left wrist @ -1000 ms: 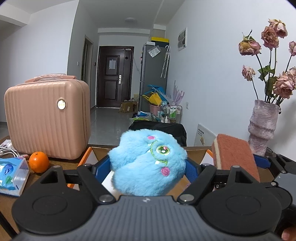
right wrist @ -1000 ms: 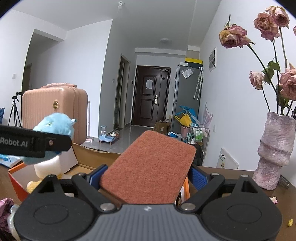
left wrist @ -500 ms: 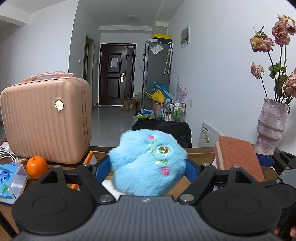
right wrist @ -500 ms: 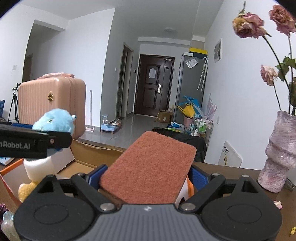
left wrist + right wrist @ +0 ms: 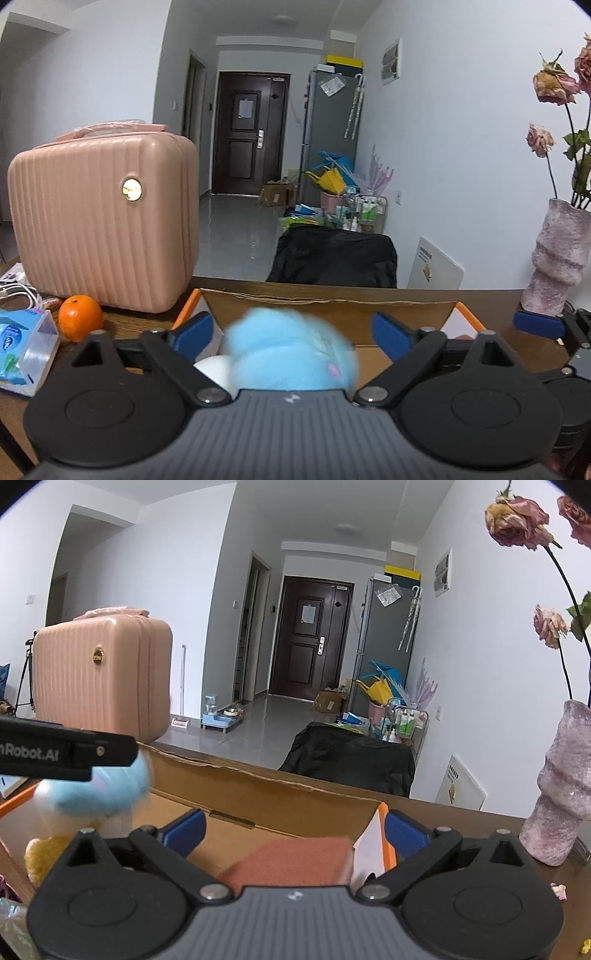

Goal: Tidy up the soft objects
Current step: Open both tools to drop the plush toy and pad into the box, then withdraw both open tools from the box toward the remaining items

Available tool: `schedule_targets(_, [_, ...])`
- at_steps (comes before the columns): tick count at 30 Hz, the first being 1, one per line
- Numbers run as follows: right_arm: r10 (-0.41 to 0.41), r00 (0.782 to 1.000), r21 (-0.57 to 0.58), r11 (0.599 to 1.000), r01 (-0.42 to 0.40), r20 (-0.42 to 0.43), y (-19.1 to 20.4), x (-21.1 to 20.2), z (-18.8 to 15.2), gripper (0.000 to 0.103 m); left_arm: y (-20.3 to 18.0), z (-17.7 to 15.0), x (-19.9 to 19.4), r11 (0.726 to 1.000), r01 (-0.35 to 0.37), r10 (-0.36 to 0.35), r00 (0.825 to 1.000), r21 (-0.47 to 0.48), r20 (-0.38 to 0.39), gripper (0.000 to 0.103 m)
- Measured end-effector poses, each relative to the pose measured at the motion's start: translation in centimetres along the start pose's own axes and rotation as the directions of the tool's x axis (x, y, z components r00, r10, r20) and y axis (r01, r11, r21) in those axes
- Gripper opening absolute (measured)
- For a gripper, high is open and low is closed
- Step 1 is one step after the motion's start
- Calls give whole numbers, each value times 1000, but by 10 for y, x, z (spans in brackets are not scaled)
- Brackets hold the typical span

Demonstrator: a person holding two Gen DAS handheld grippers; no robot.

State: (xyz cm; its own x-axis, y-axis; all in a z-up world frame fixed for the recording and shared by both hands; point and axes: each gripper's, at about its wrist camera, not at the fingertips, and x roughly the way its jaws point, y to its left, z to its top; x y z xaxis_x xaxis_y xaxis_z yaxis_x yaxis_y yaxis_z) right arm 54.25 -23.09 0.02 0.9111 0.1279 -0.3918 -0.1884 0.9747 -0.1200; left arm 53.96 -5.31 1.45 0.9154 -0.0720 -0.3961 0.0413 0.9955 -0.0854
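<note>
Plush toy: blue plush toy (image 5: 291,350) is blurred and sits low between the left gripper's (image 5: 295,328) blue pads, touching neither; in the right wrist view it shows at 9 o'clock (image 5: 99,786), above a white and yellow body, over the cardboard box (image 5: 280,797).
Sponge: rust-brown sponge (image 5: 291,860) lies tilted and low at 6 o'clock between the right gripper's (image 5: 295,827) pads, clear of both, just inside the box's right wall.
Left fingers: spread wide, having just been opening; the toy is between them but is not pinched.
Right fingers: spread wide too, jaws just opened; the sponge is between them, free of the pads.
Step in hand: both soft items look released into the box together, so this drop seems nearly done.
Risk, toy: it may tip onto the box rim or roll out on the left side, since it is light, round and dropped rather than set down.
Risk, sponge: it is close to the orange-edged flap at 5 o'clock and could lean on that wall or slide over it.
Risk, pulling back: fur could snag on a pad and drag the toy out if the left gripper withdraws low.
Risk, surroundings: pink vase (image 5: 561,786) stands at 3 o'clock near the right gripper; a wide sideways swing could knock it.
</note>
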Motion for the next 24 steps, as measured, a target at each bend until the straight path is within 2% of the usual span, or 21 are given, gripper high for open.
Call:
schedule_targets(11, [-13,1000,15,1000,13,-3,-2,-2,-3,103,7,1,-2,998,-48,48,999,-27,-1,103])
schedule_targets(24, [-21,1000,37,999,20,14,-1,-15,0,103,8,2,-10,997,-68,68,998,-24,11,103])
